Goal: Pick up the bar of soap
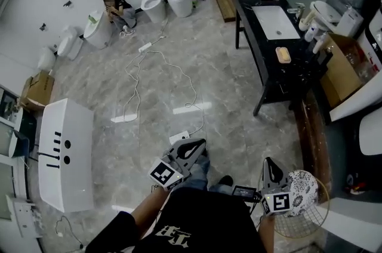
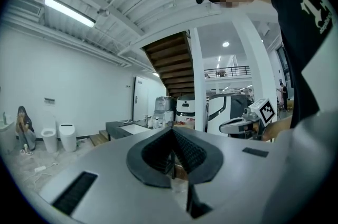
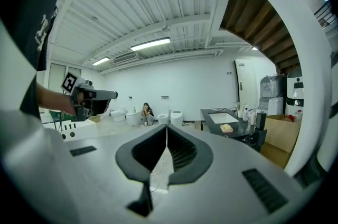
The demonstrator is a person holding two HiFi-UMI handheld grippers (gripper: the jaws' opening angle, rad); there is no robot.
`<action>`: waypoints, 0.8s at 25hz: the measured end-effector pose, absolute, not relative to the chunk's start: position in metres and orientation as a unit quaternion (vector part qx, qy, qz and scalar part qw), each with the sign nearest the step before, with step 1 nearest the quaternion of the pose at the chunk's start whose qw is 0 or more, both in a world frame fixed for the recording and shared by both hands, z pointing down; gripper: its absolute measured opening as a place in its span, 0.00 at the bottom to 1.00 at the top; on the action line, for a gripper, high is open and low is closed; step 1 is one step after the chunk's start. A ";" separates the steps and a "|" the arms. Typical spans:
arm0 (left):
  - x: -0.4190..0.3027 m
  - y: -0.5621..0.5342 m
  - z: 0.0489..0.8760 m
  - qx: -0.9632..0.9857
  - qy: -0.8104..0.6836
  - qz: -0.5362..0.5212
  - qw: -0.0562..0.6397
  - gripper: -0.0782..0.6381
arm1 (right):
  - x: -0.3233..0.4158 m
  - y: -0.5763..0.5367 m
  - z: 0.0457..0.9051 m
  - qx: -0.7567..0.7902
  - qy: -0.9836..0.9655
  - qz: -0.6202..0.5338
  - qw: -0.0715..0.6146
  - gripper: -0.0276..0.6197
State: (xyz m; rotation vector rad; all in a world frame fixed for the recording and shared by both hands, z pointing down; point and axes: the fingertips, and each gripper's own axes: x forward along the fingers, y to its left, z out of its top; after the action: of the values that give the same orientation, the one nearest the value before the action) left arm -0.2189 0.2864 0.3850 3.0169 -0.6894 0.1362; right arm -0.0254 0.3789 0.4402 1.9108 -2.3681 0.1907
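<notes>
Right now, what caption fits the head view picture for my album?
The left gripper and right gripper, both shut, far across the floor from the soap on the black table.

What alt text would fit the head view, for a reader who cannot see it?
Seen from above, a person on a grey marble floor holds the left gripper and the right gripper low, both shut and empty. The tan bar of soap lies far ahead on a black counter, near a white sink.
</notes>
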 end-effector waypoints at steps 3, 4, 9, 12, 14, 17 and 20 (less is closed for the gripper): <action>-0.200 0.272 0.382 0.975 -0.218 0.043 0.016 0.12 | -0.007 0.364 0.445 0.629 -0.774 0.067 0.039 0.06; -0.195 0.268 0.381 0.976 -0.215 0.043 0.014 0.12 | -0.002 0.358 0.446 0.630 -0.773 0.067 0.038 0.06; -0.173 0.237 0.387 0.980 -0.196 0.043 0.018 0.12 | 0.016 0.330 0.445 0.640 -0.765 0.062 0.039 0.06; -0.155 0.206 0.391 0.984 -0.176 0.028 0.021 0.12 | 0.028 0.311 0.450 0.654 -0.752 0.065 0.046 0.06; -0.143 0.178 0.392 0.986 -0.163 0.015 0.021 0.12 | 0.037 0.290 0.452 0.665 -0.742 0.064 0.054 0.06; -0.128 0.129 0.392 0.989 -0.148 0.005 0.019 0.12 | 0.050 0.249 0.447 0.683 -0.725 0.057 0.065 0.06; -0.113 0.080 0.389 0.991 -0.132 -0.007 0.023 0.12 | 0.065 0.206 0.443 0.697 -0.711 0.053 0.082 0.06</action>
State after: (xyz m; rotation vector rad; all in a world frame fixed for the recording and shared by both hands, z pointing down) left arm -0.1133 0.0801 0.3887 3.0676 -0.4085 -0.0202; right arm 0.0650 0.2055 0.4425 2.0813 -2.1230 0.1577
